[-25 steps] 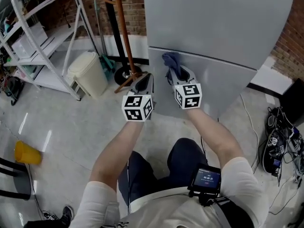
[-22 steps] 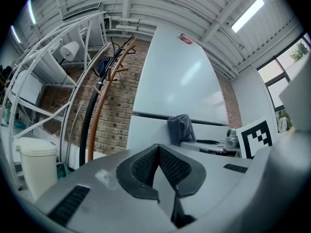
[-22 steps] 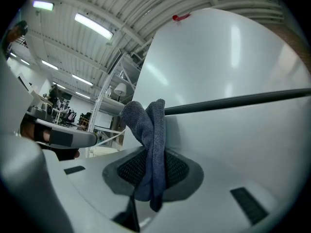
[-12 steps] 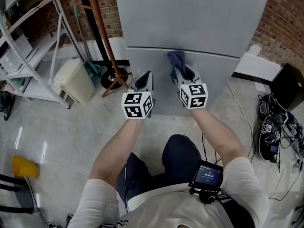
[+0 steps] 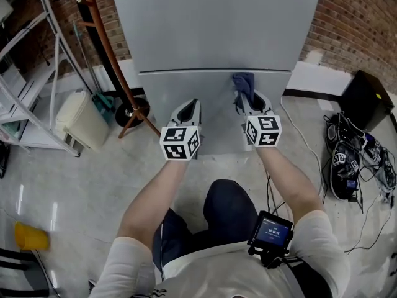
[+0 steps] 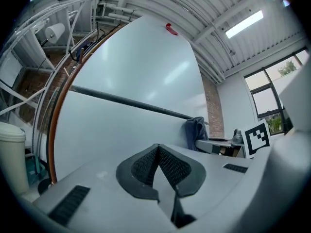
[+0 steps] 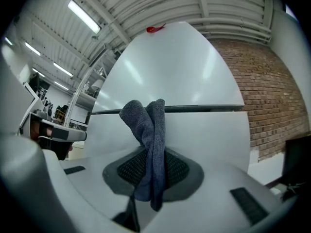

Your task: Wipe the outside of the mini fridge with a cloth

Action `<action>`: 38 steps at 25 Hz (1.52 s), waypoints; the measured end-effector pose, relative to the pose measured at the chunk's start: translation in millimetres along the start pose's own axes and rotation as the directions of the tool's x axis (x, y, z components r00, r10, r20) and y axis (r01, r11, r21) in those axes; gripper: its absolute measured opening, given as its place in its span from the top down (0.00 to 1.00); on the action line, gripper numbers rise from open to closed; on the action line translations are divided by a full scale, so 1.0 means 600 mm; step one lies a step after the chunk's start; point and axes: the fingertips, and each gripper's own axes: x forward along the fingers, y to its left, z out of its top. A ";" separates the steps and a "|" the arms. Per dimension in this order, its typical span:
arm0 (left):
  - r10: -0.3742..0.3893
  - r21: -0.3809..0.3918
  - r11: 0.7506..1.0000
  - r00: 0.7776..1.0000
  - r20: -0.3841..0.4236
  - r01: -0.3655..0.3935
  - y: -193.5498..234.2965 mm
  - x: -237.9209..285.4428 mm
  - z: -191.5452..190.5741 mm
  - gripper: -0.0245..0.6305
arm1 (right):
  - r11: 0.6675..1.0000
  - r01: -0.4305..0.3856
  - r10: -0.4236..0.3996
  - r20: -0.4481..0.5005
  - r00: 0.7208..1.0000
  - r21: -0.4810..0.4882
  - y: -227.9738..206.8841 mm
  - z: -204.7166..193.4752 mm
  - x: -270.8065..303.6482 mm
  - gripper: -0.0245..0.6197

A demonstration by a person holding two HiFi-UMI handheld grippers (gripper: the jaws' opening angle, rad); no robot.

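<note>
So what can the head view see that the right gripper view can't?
Only the head view shows the yellow cup on the floor, the white bin and the cables. Only the right gripper view shows the ceiling lights, a small red thing at the top edge of the fridge, and, up close, the mesh pads of the right claw shut on the cloth. Both show the grey fridge, the blue cloth by its door seam, and the brick wall.

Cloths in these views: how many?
1. The blue cloth is clamped in the jaws of the right gripper, near the door seam of the fridge. The left gripper is shut, empty.
</note>
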 end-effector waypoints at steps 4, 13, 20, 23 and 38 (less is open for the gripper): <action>-0.028 0.000 1.000 1.000 0.000 0.028 -0.026 0.021 -0.003 0.96 | 0.998 0.053 -0.053 -0.002 0.999 0.014 -0.053 -0.005 -0.020 0.84; -0.067 -0.009 0.998 0.998 -0.011 0.067 -0.071 0.062 -0.023 0.96 | 0.986 0.164 -0.163 -0.028 0.986 0.023 -0.161 -0.032 -0.058 0.84; -0.065 -0.006 0.998 0.998 -0.013 0.065 -0.081 0.065 -0.023 0.96 | 0.984 0.175 -0.174 -0.035 0.984 0.025 -0.171 -0.033 -0.058 0.84; -0.055 -0.002 0.999 0.998 -0.006 0.055 -0.076 0.059 -0.016 0.96 | 0.984 0.175 -0.174 -0.040 0.984 0.028 -0.164 -0.030 -0.061 0.84; 0.141 0.014 0.990 0.990 -0.015 -0.141 0.105 -0.077 -0.018 0.96 | 0.980 -0.196 0.198 -0.033 0.980 0.038 0.179 -0.031 0.029 0.84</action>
